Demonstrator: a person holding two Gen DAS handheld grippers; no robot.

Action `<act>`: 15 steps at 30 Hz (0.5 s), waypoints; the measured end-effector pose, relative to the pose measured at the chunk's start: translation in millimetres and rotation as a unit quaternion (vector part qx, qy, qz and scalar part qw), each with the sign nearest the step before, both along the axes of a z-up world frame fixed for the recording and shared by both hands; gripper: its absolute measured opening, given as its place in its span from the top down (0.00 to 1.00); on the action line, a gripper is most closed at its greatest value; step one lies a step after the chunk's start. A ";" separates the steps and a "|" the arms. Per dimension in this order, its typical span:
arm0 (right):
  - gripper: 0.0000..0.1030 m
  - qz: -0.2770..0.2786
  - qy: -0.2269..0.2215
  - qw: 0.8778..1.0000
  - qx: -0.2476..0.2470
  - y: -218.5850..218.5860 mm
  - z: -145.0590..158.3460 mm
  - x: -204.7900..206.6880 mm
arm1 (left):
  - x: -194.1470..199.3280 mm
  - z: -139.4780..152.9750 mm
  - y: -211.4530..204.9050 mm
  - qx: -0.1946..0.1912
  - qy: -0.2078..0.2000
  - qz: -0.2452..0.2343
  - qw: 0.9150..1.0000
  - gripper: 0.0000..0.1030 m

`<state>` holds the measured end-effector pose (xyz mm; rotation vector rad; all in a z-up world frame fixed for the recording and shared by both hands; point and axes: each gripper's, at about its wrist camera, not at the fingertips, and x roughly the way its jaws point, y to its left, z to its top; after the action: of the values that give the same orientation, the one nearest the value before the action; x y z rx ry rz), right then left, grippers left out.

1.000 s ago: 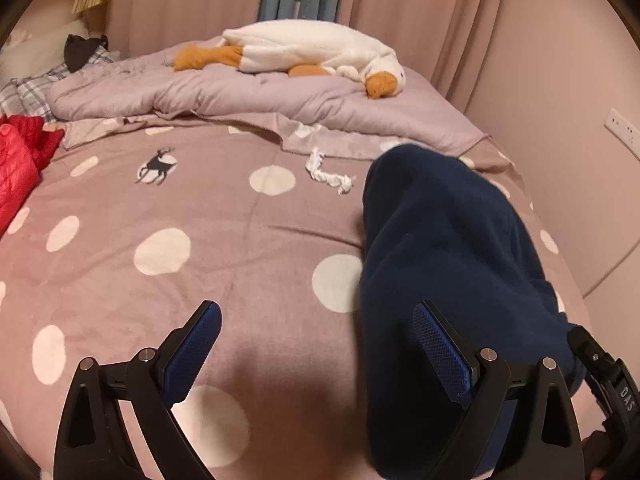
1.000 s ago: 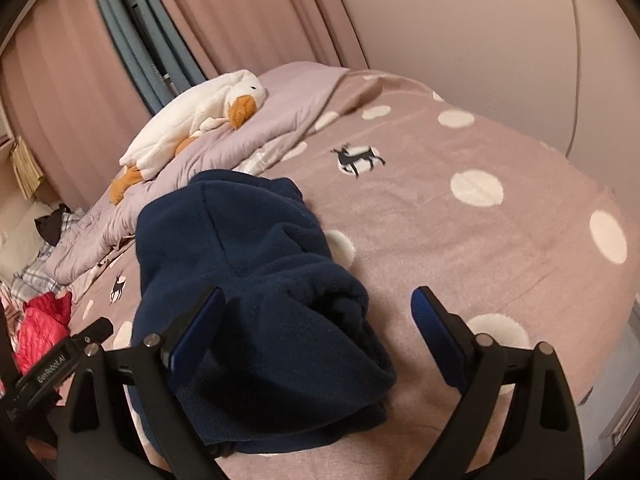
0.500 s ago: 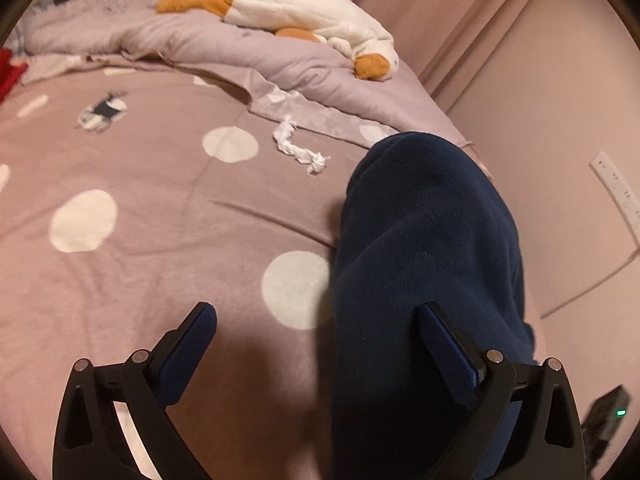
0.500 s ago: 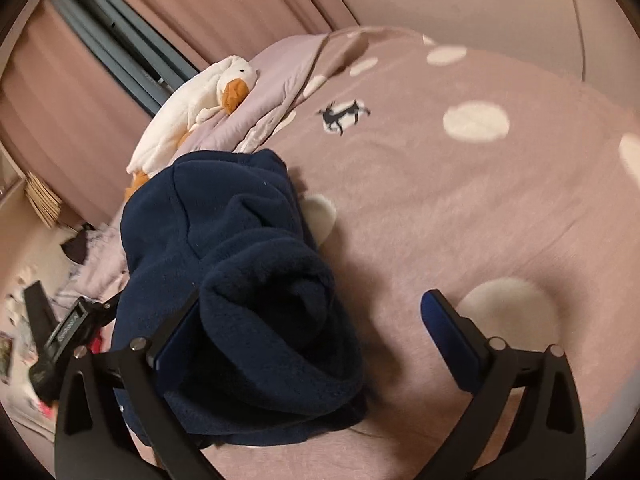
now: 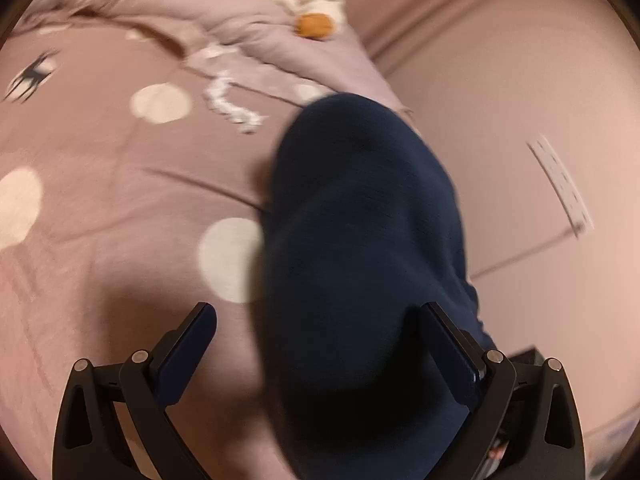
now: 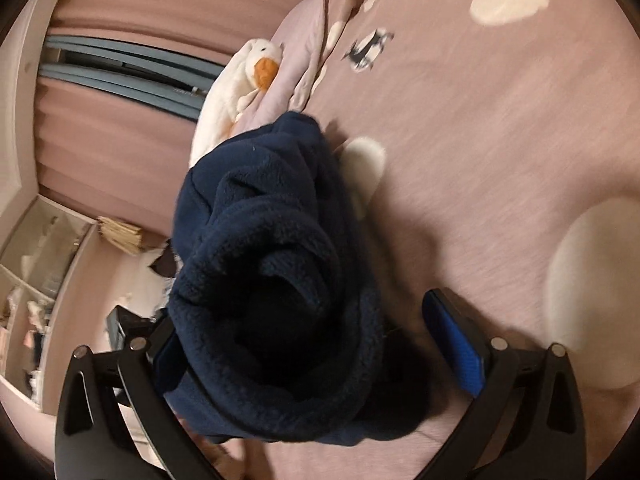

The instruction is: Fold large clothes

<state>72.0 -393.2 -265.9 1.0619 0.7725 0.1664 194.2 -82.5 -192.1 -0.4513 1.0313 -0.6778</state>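
A bulky navy fleece garment (image 6: pixel 276 264) lies bundled on the polka-dot bed (image 5: pixel 120 200) between both wide-open hand-held grippers (image 5: pixel 320 344) (image 6: pixel 320 340); soft, thick and floppy, it looks best pinched at an edge.

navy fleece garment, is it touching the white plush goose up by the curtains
Cannot tell. In the right wrist view the navy fleece garment overlaps the white plush goose, hiding any gap; the left wrist view is blurred.
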 end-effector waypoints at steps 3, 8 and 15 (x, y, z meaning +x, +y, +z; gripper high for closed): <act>0.00 0.018 0.000 1.000 0.015 10.8 1.1 2.4 | -3.5 -2.1 -18.5 0.015 -0.002 -0.024 1.000 0.02; 0.01 0.020 -0.004 1.000 0.011 15.8 -1.0 1.3 | -2.5 -12.0 -29.7 -0.002 0.002 -0.033 0.999 0.00; 0.00 0.025 -0.005 1.000 -0.002 16.4 -3.6 12.3 | 12.0 -41.1 -37.7 -0.081 0.063 -0.069 0.992 0.00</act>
<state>84.3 -376.9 -269.5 1.0386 0.7896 0.2126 206.3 -120.1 -233.2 -0.5737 1.1385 -0.8700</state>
